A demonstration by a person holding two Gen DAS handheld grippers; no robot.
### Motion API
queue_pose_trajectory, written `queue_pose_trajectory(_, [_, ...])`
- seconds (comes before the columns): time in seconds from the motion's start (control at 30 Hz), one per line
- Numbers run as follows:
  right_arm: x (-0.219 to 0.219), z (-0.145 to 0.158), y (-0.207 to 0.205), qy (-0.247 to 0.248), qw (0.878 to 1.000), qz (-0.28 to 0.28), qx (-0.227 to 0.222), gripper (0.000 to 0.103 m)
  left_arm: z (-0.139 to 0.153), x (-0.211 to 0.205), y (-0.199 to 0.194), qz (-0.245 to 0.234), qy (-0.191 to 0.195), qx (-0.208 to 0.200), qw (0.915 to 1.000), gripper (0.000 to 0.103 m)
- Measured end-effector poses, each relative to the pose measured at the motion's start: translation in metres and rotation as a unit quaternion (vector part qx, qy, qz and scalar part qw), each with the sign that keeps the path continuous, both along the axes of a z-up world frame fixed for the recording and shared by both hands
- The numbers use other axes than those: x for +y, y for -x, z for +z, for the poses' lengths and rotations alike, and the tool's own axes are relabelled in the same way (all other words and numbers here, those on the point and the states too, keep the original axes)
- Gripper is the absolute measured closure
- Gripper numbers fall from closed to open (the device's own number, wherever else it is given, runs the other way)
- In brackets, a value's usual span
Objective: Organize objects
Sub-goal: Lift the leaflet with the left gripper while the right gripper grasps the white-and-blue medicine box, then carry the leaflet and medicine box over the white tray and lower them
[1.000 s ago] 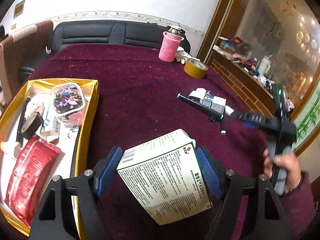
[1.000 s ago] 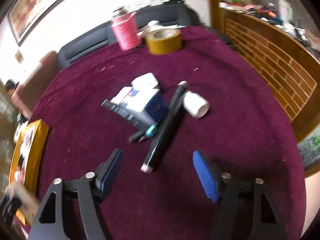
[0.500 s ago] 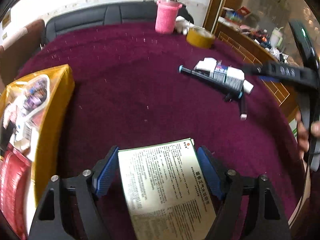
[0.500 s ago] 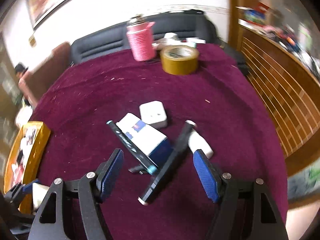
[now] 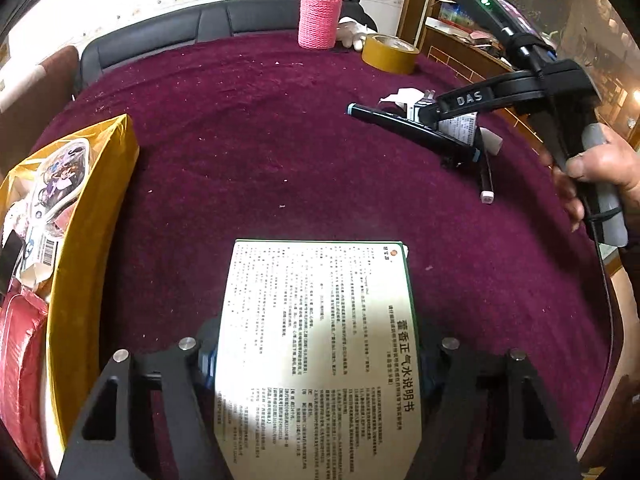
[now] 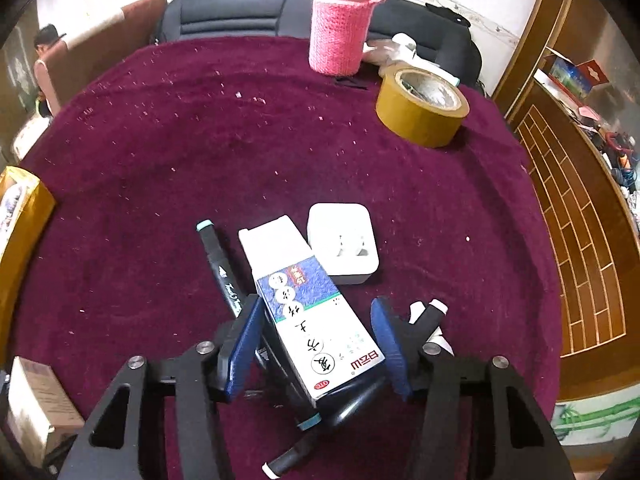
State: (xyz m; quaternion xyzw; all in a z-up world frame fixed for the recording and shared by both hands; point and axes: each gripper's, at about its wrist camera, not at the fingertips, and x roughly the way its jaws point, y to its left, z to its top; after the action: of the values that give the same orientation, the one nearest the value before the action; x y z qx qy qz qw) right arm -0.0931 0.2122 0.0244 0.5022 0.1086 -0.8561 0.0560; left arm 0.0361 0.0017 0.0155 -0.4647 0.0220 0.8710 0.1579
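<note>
A white medicine box (image 5: 320, 320) printed with text lies flat on the maroon cloth. My left gripper (image 5: 318, 356) is closing on it, and its blue pads sit against the box's two long sides. My right gripper (image 6: 316, 344) is over a pile of small items. Its jaws are closing around a blue-and-white box (image 6: 304, 292), and the pads are close to its sides. That box rests on a black marker (image 6: 218, 264) with a teal cap. A second marker (image 6: 288, 456) lies under the gripper. A person's hand (image 5: 600, 164) holds the right gripper.
A yellow tray (image 5: 92, 216) with several packets stands at the left. A white plug adapter (image 6: 344, 242) lies just beyond the small box. A roll of tan tape (image 6: 420, 108) and a flask in a pink knitted sleeve (image 6: 340, 32) stand at the far edge. Wooden furniture is on the right.
The white box went from tilted to lying flat, and the left gripper slid further over it. The right gripper moved in over the blue-and-white box, and its jaws narrowed.
</note>
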Motion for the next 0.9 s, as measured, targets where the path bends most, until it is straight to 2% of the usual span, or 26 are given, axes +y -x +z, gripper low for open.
queue_pose_trajectory(0.17, [0.0, 0.0, -0.002, -0.002, 1.0, -0.003, 0.0, 0.052, 0.007, -0.003, -0.008, -0.004, -0.016, 0.008, 0.9998, 0.035])
queue_pose_trajectory(0.23, [0.003, 0.003, -0.005, 0.013, 1.0, -0.015, 0.006, 0.067, 0.013, -0.008, -0.013, -0.001, -0.026, 0.014, 0.9996, 0.035])
queue_pose_trajectory(0.3, [0.008, 0.012, -0.012, 0.02, 0.999, -0.032, 0.024, 0.067, 0.018, -0.013, -0.014, 0.003, -0.032, 0.018, 0.9993, 0.035])
queue_pose_trajectory(0.53, [0.018, 0.049, -0.047, 0.089, 0.992, -0.056, 0.071, 0.066, 0.029, -0.039, -0.027, 0.022, -0.07, 0.021, 0.9971, 0.035])
queue_pose_trajectory(0.77, [-0.026, 0.08, -0.09, 0.167, 0.982, -0.007, 0.093, 0.066, 0.059, -0.099, -0.042, 0.067, -0.106, 0.04, 0.9913, 0.035])
queue_pose_trajectory(0.9, [-0.065, 0.087, -0.1, 0.221, 0.972, 0.029, 0.077, 0.066, 0.079, -0.144, -0.043, 0.104, -0.092, 0.065, 0.9882, 0.034])
